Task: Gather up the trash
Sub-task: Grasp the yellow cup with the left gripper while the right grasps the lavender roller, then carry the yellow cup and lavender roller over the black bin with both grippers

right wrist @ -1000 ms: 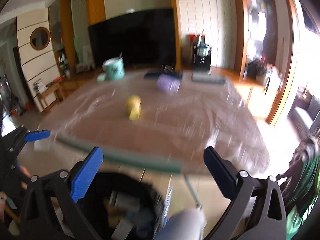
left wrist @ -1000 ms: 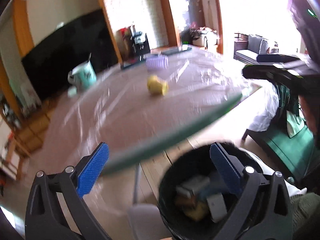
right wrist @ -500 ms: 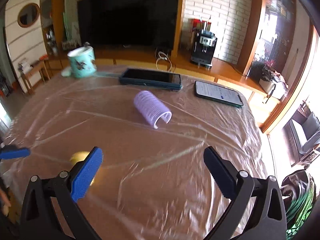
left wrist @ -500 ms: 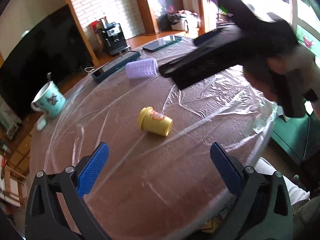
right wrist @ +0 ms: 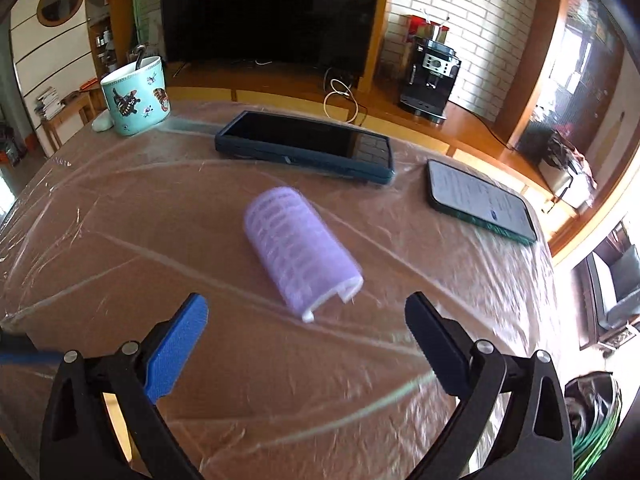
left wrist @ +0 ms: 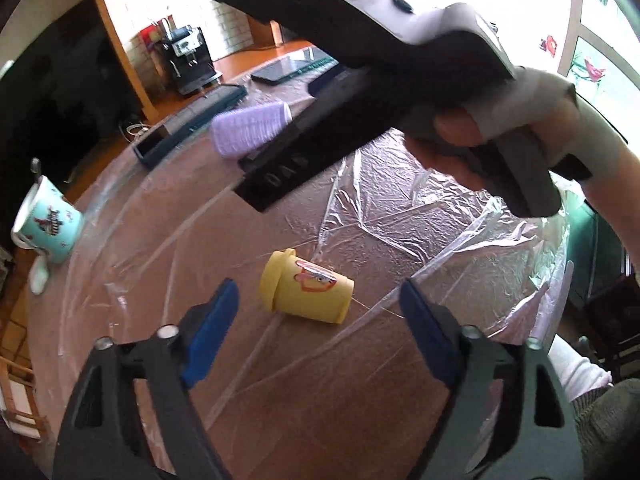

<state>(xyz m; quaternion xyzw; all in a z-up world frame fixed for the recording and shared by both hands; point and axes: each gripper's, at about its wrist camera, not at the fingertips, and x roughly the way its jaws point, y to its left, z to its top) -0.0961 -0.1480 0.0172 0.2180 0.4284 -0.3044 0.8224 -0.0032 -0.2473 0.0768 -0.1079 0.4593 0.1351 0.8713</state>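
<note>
A: In the lower part of the left wrist view the left gripper [left wrist: 320, 308] stands wide open, with nothing between its ribbed blue pads [left wrist: 210, 332]. Just beyond them, in the centre of the frame, lies the yellow plastic cup [left wrist: 308, 294] on its side. It is smooth, with a rimmed lid and an orange-and-white sticker.

B: And the table [left wrist: 280, 400]?

A: Round and brown, covered by a thin transparent film [left wrist: 400, 208] full of wrinkles and shiny creases.

B: In the right wrist view the right gripper [right wrist: 306, 314] is also spread wide and holds nothing. The lilac hair roller [right wrist: 302, 250] lies at the centre, just ahead of the pads, a cylinder with a fuzzy ridged surface and a white plastic end.

A: My view shows this roller only partly, in the upper middle, because the black body of the right gripper and the hand on its handle cross in front.

B: Mine shows more clearly the far things: a dark tablet in a blue-green case [right wrist: 304, 146] above the roller, a phone with a lit screen [right wrist: 480, 202] at the right, and a glossy turquoise ceramic mug [right wrist: 136, 96] with painted figures at the upper left. The yellow cup does not appear in my view.
</note>
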